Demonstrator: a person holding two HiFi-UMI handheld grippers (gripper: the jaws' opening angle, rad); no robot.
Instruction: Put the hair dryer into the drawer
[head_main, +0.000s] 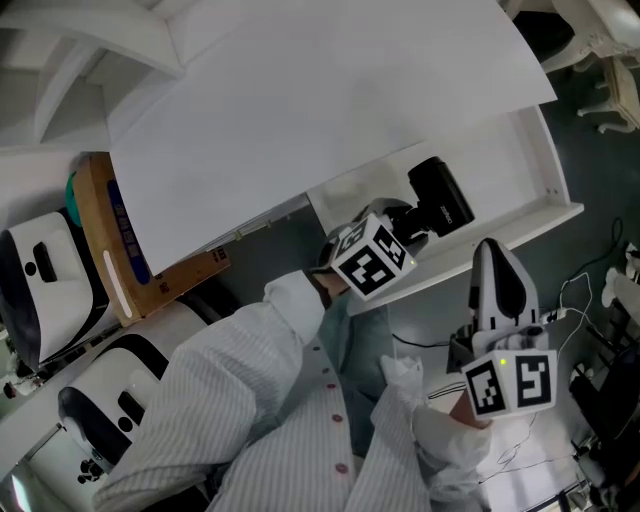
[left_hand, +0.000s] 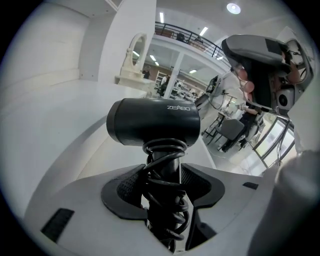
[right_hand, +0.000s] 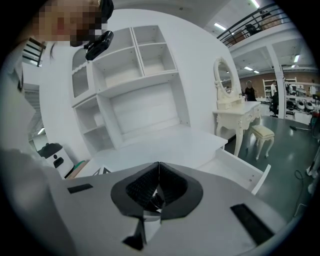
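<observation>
The black hair dryer (head_main: 441, 197) has its cord coiled round the handle. It sits over the inside of the open white drawer (head_main: 545, 170); whether it rests on the drawer floor I cannot tell. My left gripper (head_main: 405, 228) reaches down into the drawer and is shut on the dryer's handle. In the left gripper view the hair dryer (left_hand: 152, 122) stands upright between the left gripper (left_hand: 163, 186) pads. My right gripper (head_main: 498, 290) hovers in front of the drawer's front panel, shut and empty. In the right gripper view, the right gripper (right_hand: 158, 186) pads meet, and the drawer (right_hand: 247, 172) lies beyond them.
The white desk top (head_main: 300, 110) overhangs the drawer. A wooden tray (head_main: 100, 250) and white-and-black machines (head_main: 40, 290) stand at the left. Cables (head_main: 590, 290) lie on the floor at the right. A shelf unit (right_hand: 135, 85) and a vanity table with stool (right_hand: 237, 112) stand farther off.
</observation>
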